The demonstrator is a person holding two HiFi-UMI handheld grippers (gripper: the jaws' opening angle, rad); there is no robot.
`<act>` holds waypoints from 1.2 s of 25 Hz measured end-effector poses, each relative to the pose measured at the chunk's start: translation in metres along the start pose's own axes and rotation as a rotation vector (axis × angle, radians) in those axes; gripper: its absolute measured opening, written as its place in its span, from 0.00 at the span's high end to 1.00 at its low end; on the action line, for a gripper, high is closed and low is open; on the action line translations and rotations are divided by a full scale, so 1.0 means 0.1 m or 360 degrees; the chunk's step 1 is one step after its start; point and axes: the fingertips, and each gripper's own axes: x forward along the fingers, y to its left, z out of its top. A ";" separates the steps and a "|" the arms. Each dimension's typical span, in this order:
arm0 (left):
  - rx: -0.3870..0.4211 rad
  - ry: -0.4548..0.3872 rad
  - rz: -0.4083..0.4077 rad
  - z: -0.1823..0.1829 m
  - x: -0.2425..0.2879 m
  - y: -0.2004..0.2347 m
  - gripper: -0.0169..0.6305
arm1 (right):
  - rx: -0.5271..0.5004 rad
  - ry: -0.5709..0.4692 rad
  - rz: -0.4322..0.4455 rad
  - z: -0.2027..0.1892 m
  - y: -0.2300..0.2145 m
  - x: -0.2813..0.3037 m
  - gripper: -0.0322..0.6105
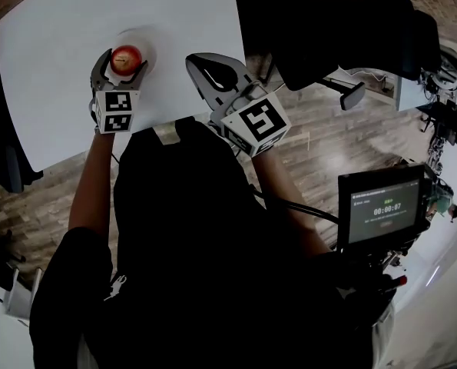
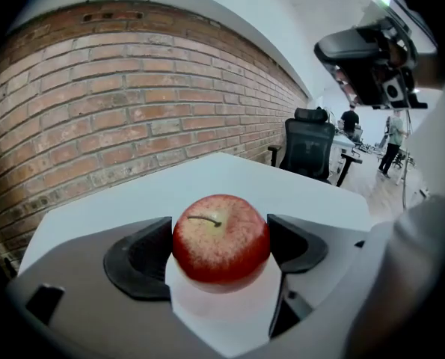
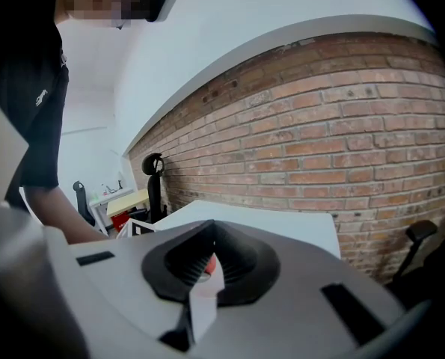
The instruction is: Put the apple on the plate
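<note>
The left tongs point(image 1: 123, 60) are clamped on the red apple point(image 1: 126, 56), 1 dark pad point(image 2: 143, 256) pressed to each side of it and its stem pointing up. The apple sits directly over the white plate point(image 1: 148, 40) near the middle of the white counter point(image 1: 59, 29); whether it rests on the plate or hangs just above it cannot be told. The right tongs point(image 1: 201, 66) are shut with nothing between them, poised over the counter's near right edge, just beside the plate, aimed toward the apple, of which a red sliver shows through their narrow slit. A brick wall point(image 2: 132, 88) stands behind the counter, with a black office chair point(image 2: 310, 146) beyond its corner.
</note>
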 end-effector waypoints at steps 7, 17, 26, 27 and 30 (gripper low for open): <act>0.0056 -0.0016 -0.0072 -0.04 0.26 -0.06 0.35 | 0.0049 0.0027 -0.0122 -0.07 -0.14 -0.06 0.95; 0.0163 -0.0006 -0.0114 -0.08 0.46 -0.15 0.35 | 0.0080 0.0050 -0.0202 -0.13 -0.25 -0.12 0.95; 0.0235 -0.0042 -0.0096 -0.09 0.49 -0.18 0.35 | 0.0070 0.0065 -0.0204 -0.14 -0.26 -0.13 0.95; 0.0233 -0.0040 -0.0096 -0.09 0.48 -0.18 0.35 | 0.0069 0.0063 -0.0203 -0.14 -0.26 -0.12 0.95; 0.0234 -0.0029 -0.0090 -0.12 0.46 -0.17 0.35 | 0.0066 0.0057 -0.0199 -0.12 -0.26 -0.12 0.95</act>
